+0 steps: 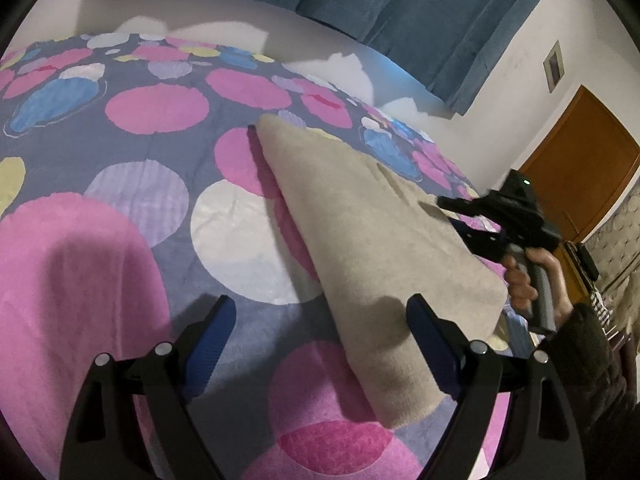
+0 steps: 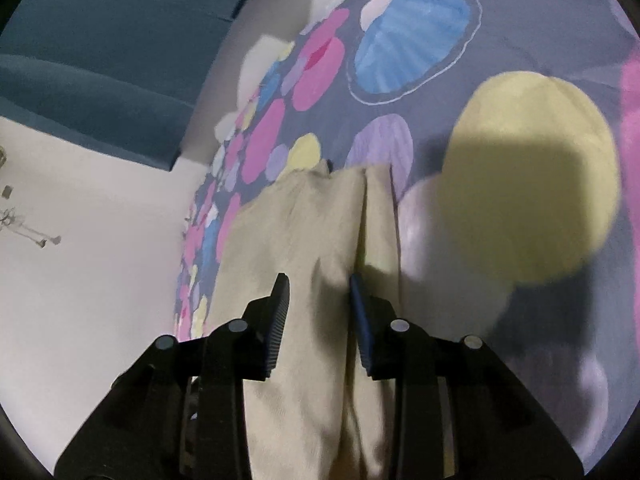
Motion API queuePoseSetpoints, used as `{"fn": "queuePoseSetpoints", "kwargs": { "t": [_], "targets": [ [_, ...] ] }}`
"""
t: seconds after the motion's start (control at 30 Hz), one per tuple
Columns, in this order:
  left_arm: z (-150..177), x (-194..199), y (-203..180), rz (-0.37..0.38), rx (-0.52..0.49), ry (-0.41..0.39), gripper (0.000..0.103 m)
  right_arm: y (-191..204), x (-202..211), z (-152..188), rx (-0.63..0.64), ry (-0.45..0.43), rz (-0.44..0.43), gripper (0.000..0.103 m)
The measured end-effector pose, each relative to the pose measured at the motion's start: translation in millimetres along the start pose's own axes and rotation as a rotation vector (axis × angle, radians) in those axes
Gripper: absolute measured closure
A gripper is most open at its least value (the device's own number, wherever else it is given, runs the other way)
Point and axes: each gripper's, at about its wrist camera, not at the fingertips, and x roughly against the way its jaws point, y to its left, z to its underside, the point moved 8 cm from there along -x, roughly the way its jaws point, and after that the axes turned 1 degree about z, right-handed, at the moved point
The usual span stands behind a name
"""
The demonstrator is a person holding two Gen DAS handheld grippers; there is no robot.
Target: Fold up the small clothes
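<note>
A beige folded garment (image 1: 372,236) lies on the bed's bedspread (image 1: 132,184) with big coloured circles. My left gripper (image 1: 320,316) is open and empty, its right finger pad at the garment's near edge. My right gripper (image 1: 456,212) shows in the left wrist view over the garment's far right side, held by a hand. In the right wrist view the right gripper (image 2: 318,288) is open just above the beige garment (image 2: 316,216), which runs between its fingers with a lengthwise crease.
Blue curtains (image 1: 400,8) hang behind the bed. A white wall and a brown wooden door (image 1: 584,160) stand at the right. The bedspread (image 2: 520,160) stretches to the right of the garment.
</note>
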Motion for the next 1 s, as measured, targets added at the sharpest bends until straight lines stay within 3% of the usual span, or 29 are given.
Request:
{"fn": "queuePoseSetpoints", "kwargs": {
  "t": [0.03, 0.07, 0.1, 0.2, 0.3, 0.53, 0.63, 0.73, 0.93, 1.0],
  "targets": [
    [0, 0, 0, -0.001, 0.0, 0.002, 0.017, -2, -5, -3, -0.007, 0.007, -0.004, 0.076],
    [1, -1, 0, -0.004, -0.001, 0.005, 0.017, -4, -8, -5, -0.003, 0.013, 0.006, 0.094],
    [0, -1, -1, -0.007, -0.001, 0.007, 0.017, -5, -9, -6, 0.007, 0.013, 0.023, 0.098],
    [0, -1, 0, -0.002, 0.005, 0.011, 0.017, -14, -7, -7, 0.022, -0.01, 0.066, 0.099],
    [1, -2, -1, -0.001, 0.008, 0.016, 0.017, -25, -9, -5, -0.02, -0.016, 0.051, 0.099],
    [2, -2, 2, -0.005, 0.02, 0.018, 0.017, -9, 16, 17, -0.005, -0.012, 0.014, 0.092],
    [2, -1, 2, -0.009, 0.016, 0.016, 0.017, -4, 30, 32, 0.013, -0.017, 0.014, 0.075],
    [2, -1, 2, -0.011, 0.015, 0.015, 0.017, -3, 48, 52, 0.02, -0.028, 0.016, 0.069],
    [4, 1, -2, 0.004, 0.021, 0.013, 0.017, -3, 67, 92, 0.024, -0.028, 0.024, 0.068],
    [5, 2, -5, 0.019, 0.024, 0.017, 0.017, -4, 66, 99, 0.024, -0.022, 0.042, 0.073]
  ]
}}
